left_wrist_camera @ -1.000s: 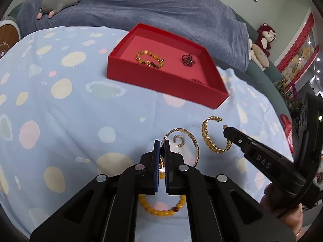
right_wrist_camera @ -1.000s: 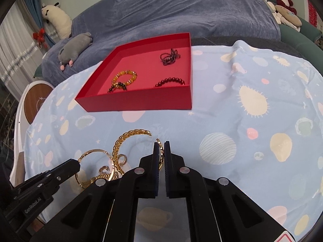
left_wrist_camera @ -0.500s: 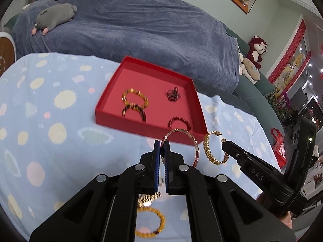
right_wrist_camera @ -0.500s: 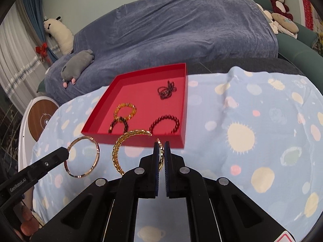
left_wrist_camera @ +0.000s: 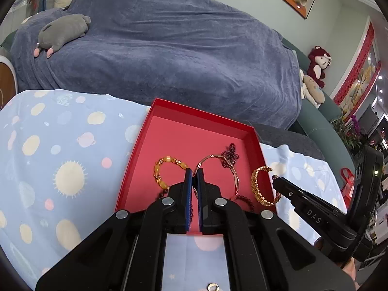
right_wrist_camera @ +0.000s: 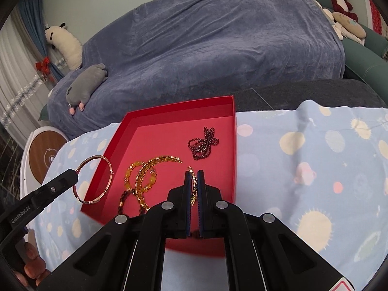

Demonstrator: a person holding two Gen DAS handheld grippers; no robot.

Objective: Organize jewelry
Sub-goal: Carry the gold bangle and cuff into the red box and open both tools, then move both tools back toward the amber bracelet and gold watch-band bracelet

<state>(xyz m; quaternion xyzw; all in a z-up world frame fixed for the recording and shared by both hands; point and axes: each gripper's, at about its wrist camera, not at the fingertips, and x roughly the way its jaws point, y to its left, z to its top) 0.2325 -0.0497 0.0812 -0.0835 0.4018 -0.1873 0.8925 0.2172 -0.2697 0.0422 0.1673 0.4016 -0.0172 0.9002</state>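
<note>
The thin rose-gold bangle point(left_wrist_camera: 219, 167) hangs by its rim from the left gripper point(left_wrist_camera: 194, 169), its jaws pinched tight on it, over the red tray point(left_wrist_camera: 194, 114). The gold chain cuff point(right_wrist_camera: 148, 172) hangs the same way from the right gripper point(right_wrist_camera: 193, 172), jaws closed on its end. Both look light, stiff and slippery, so a rim pinch seems best.

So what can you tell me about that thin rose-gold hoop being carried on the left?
The thin bangle is a slim, rose-gold-looking metal ring with small joints spaced around its band, closed and round. The left gripper is shut on its rim, holding it in the air, standing on edge over the red tray. Nothing else appears to touch it; in the left camera the dark bead cluster only shows behind it.
</note>
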